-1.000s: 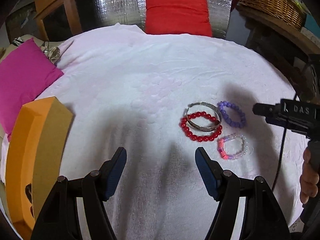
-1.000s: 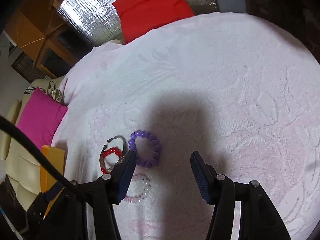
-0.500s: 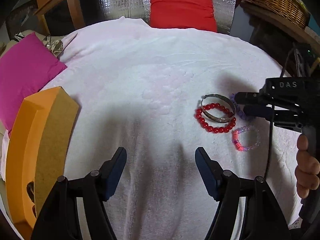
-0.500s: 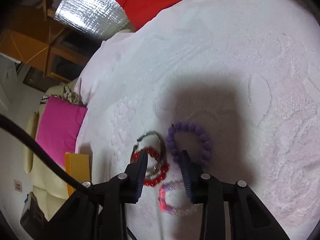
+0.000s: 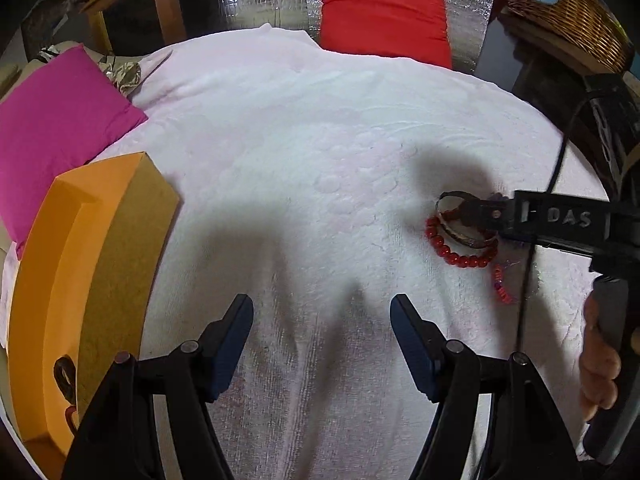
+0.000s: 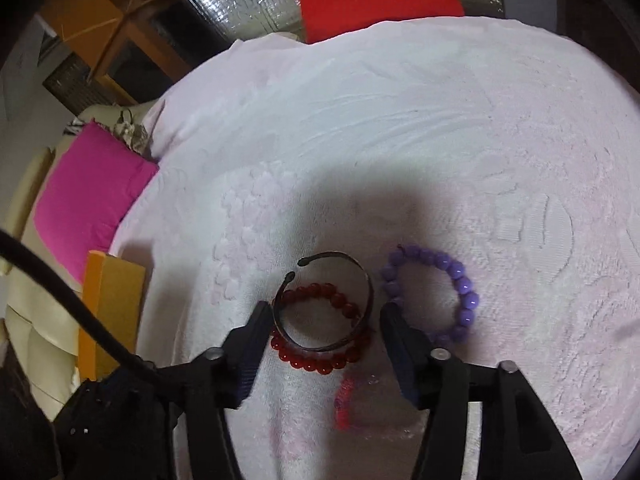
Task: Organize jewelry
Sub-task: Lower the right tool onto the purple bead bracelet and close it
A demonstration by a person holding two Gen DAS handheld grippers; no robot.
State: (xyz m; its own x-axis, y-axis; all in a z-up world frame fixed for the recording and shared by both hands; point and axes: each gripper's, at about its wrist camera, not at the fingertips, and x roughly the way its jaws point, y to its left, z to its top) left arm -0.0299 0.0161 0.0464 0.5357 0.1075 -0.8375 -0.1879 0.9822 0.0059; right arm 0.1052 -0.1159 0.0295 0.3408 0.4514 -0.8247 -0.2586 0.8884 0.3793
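A dark metal cuff bangle lies across a red bead bracelet on the white towel. A purple bead bracelet lies just right of them, and a pink and clear bead bracelet lies nearer. My right gripper is open, its fingers straddling the bangle and red bracelet on both sides. In the left wrist view the right gripper reaches over the bangle and red bracelet. My left gripper is open and empty over bare towel.
An orange box stands at the left edge of the towel, also visible in the right wrist view. A pink cushion lies behind it. A red cushion sits at the back. A wicker basket is at the back right.
My right gripper moved forward and left from over the purple bracelet to straddle the bangle and red bracelet, its jaws a little wider than half a second ago. My left gripper stayed open, shifting slightly left.
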